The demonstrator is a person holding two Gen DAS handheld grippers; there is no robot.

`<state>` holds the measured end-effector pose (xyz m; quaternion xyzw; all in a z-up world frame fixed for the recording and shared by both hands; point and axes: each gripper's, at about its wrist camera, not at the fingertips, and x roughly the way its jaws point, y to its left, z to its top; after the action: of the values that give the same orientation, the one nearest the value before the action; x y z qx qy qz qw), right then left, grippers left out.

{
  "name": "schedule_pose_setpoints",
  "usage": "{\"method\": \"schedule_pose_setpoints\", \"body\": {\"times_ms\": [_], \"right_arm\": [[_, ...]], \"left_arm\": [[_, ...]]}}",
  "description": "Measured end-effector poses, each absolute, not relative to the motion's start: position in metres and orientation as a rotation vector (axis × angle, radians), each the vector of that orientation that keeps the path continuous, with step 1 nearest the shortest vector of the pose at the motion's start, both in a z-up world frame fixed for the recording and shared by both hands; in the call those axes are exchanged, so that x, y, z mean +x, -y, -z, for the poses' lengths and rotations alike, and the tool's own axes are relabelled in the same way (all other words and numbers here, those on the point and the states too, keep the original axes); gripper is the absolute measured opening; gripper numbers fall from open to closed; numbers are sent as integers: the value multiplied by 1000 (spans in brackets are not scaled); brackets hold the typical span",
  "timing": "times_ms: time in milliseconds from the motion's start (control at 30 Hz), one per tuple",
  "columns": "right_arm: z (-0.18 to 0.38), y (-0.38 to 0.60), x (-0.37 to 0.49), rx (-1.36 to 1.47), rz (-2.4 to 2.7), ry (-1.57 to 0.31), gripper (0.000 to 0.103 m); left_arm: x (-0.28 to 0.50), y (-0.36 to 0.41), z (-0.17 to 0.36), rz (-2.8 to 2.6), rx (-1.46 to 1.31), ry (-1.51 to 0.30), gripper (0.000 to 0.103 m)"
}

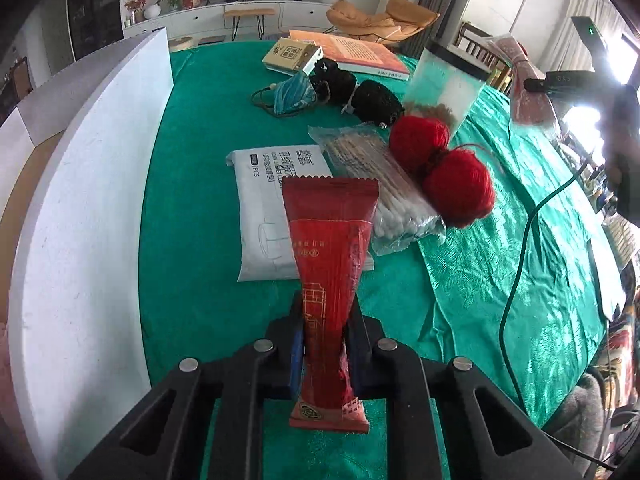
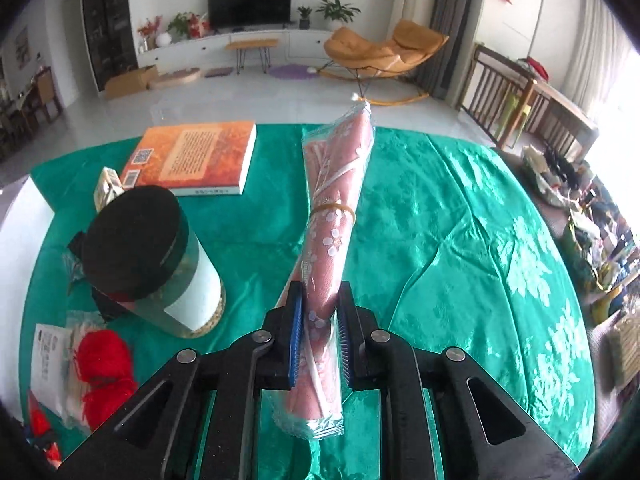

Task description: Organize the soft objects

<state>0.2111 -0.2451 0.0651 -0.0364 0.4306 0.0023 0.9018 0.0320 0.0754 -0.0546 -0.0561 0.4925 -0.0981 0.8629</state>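
Above green-clothed surface [image 1: 192,240]: left claw [image 1: 324,332] clamped on red foil packet [image 1: 330,264], lifted over white pouch [image 1: 264,216] beside red yarn balls [image 1: 440,164]; right claw [image 2: 320,320] clamped on pink floral cloth roll in clear wrap [image 2: 334,216], raised off surface.

My jaws are matt black plastic with ribbed blue pads [image 2: 295,332]. The red sachet [image 1: 330,276] looks like glossy foil, the pink cloth roll [image 2: 334,216] sits in clear crinkly film, and the green tablecloth [image 2: 460,240] shines like satin.
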Motion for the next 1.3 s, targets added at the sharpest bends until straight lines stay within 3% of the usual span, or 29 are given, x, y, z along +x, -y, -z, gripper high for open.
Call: {"method": "schedule_pose_setpoints", "body": {"times_ms": [200, 400, 667, 733, 767, 800, 867, 900, 1133, 1300], "right_arm": [[-118, 216, 186, -61, -111, -799, 17], [-160, 127, 136, 7, -392, -762, 17], [-154, -37, 69, 174, -876, -852, 18], [-138, -75, 59, 192, -959, -909, 25], [-128, -89, 55, 196, -985, -939, 45], [-118, -99, 53, 198, -998, -962, 79], [-101, -100, 49, 201, -963, -971, 81], [-94, -94, 46, 183, -938, -967, 81], [-28, 10, 24, 21, -544, -930, 81], [27, 94, 25, -60, -168, -993, 81]], "left_arm": [[18, -103, 8, 255, -255, -935, 17], [-7, -162, -42, 227, -349, -843, 17], [-51, -269, -56, -134, -252, -827, 19], [-51, -286, -41, -231, -224, -893, 26], [-50, -293, -33, -259, -229, -915, 40], [-51, -299, -27, -276, -248, -921, 62], [-59, -302, -23, -294, -306, -868, 90], [-62, -300, -24, -299, -325, -835, 98], [-44, -231, -38, -68, -316, -765, 99], [-29, -131, -22, 167, -218, -857, 99]]}}
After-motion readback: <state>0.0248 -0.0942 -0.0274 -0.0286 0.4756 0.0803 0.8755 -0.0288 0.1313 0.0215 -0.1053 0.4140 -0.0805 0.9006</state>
